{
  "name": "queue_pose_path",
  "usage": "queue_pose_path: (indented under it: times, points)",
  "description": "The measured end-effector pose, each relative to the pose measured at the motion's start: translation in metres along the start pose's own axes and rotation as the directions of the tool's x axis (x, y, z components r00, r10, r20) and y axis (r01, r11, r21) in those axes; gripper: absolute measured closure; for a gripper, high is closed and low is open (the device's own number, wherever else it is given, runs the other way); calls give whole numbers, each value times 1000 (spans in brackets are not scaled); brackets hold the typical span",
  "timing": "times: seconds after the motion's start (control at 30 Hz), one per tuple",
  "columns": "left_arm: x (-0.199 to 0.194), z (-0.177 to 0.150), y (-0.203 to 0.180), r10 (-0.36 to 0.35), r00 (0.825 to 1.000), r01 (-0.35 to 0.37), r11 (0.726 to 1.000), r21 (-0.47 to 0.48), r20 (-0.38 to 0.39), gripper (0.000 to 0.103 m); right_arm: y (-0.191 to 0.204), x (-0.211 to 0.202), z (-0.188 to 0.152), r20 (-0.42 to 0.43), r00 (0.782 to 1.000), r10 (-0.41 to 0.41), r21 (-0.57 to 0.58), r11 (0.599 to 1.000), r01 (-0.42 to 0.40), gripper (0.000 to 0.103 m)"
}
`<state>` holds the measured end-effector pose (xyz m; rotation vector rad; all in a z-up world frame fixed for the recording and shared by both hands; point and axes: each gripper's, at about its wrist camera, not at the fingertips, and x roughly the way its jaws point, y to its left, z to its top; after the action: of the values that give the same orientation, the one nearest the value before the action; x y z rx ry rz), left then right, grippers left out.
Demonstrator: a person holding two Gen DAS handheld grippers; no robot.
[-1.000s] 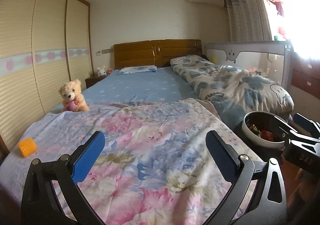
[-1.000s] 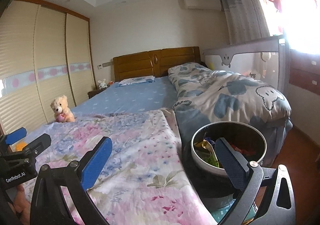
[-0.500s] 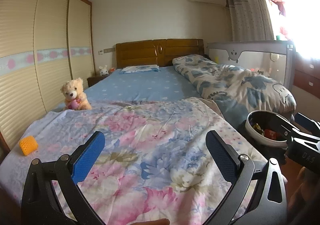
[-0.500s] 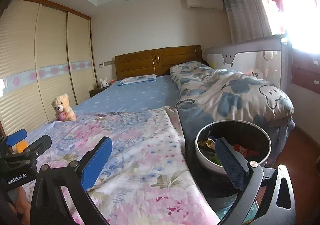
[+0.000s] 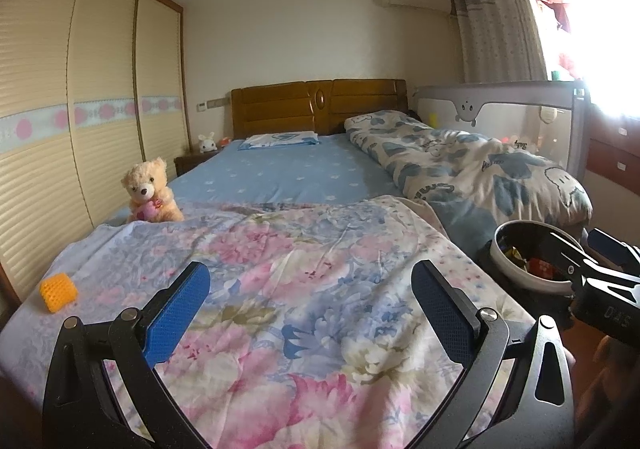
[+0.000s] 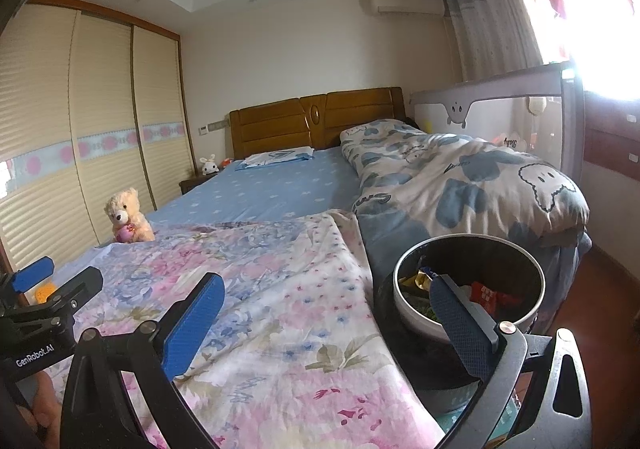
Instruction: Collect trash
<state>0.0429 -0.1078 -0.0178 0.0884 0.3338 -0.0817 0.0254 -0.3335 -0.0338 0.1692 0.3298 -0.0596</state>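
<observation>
Left wrist view showed the left tongs (image 5: 310, 303) spread wide and empty over the floral pink-and-blue bedspread (image 5: 280, 269), as were the right tongs (image 6: 326, 319). The round white-rimmed trash bin (image 6: 470, 323) (wrappers inside) stood beside the bed, presumably for easy drops; the small yellow ridged object (image 5: 58, 292) lay near the bedspread's left edge.

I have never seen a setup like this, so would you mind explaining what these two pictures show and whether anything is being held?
No robot here: a person carries a two-fingered claw in each hand, each with a camera looking along its blue pads. One picture is from the left claw, the other from the right claw. Both are open and hold nothing. They face a bed with a floral blanket; a yellow ridged object lies near its left edge and a teddy bear sits further back. Beside the bed stands a trash bin with wrappers inside.
</observation>
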Motion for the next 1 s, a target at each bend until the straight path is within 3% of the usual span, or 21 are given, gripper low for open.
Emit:
queue_pose_path:
  times: [1.0]
  points:
    - [-2, 1, -4, -9, 1000, 9, 1000, -1, -10, 0, 4, -3, 1, -1, 1000, 9, 5, 1000, -9, 0]
